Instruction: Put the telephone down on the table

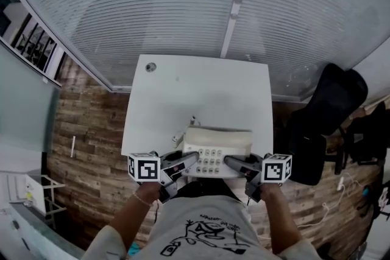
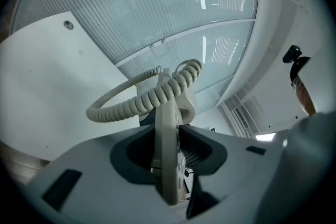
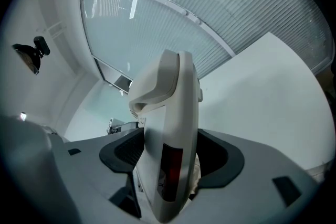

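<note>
The bare left forearm (image 1: 125, 222) and right forearm (image 1: 279, 225) reach forward, one to each side of the cream plastic desk telephone (image 1: 216, 146). The left hand (image 1: 157, 190) carries the pale grey two-jaw left gripper (image 1: 190, 159), its black-and-white marker cube (image 1: 144, 167) just left of the telephone. The jaws slant inward, and their dark pads press on the telephone's left edge. The right hand (image 1: 261, 189) mirrors it with the matching right gripper (image 1: 231, 161), jaws clamped on the telephone's right edge. Both grippers point slightly downward, level with each other.
</note>
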`<state>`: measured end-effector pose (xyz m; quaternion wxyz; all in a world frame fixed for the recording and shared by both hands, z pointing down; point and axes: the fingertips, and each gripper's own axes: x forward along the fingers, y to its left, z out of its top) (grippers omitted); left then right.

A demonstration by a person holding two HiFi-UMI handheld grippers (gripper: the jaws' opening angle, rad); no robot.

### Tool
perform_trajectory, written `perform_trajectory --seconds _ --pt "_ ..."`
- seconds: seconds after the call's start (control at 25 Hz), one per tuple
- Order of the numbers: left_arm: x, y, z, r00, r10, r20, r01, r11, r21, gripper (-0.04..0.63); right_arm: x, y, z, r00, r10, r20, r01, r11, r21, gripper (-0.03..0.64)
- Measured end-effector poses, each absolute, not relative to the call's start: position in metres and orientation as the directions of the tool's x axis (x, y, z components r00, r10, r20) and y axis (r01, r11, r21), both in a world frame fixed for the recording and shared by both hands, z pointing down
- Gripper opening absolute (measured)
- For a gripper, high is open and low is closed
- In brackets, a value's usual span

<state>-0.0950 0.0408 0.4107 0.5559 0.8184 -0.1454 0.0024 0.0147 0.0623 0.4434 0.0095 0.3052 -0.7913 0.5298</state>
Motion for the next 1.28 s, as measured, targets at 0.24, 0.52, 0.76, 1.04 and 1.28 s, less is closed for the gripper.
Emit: perform_trajectory --seconds 0.24,0.52,0.76,1.04,1.28 --pt "-0.058 0.006 0.411 0.947 -0.253 0.199 -0.275 -0.318 0.907 0.135 0.049 0.023 0.439 -0.832 -0.458 0.314 -0.461 0.254 -0.850 0.311" --pt "-0.026 -0.016 0.409 0.939 -0.270 0.211 -0.295 -0.320 0.901 0.135 0.082 0.000 0.439 -0.844 -0.434 0.316 -0.454 0.264 -0.851 0.310" --pt "0.000 -0.029 0.409 0.936 -0.286 0.204 -0.294 -0.317 0.902 0.135 0.109 -0.012 0.440 -0.844 -0.427 0.326 -0.462 0.268 -0.845 0.311" --pt "0.017 -0.032 0.416 0.934 -0.289 0.210 -0.297 -0.302 0.906 0.135 0.126 -0.017 0.449 -0.853 -0.408 0.326 -0.452 0.263 -0.852 0.310" --pt "0.013 -0.041 0.414 0.929 -0.286 0.233 -0.318 -0.298 0.900 0.135 0.120 -0.026 0.446 -0.857 -0.410 0.311 -0.437 0.260 -0.861 0.310"
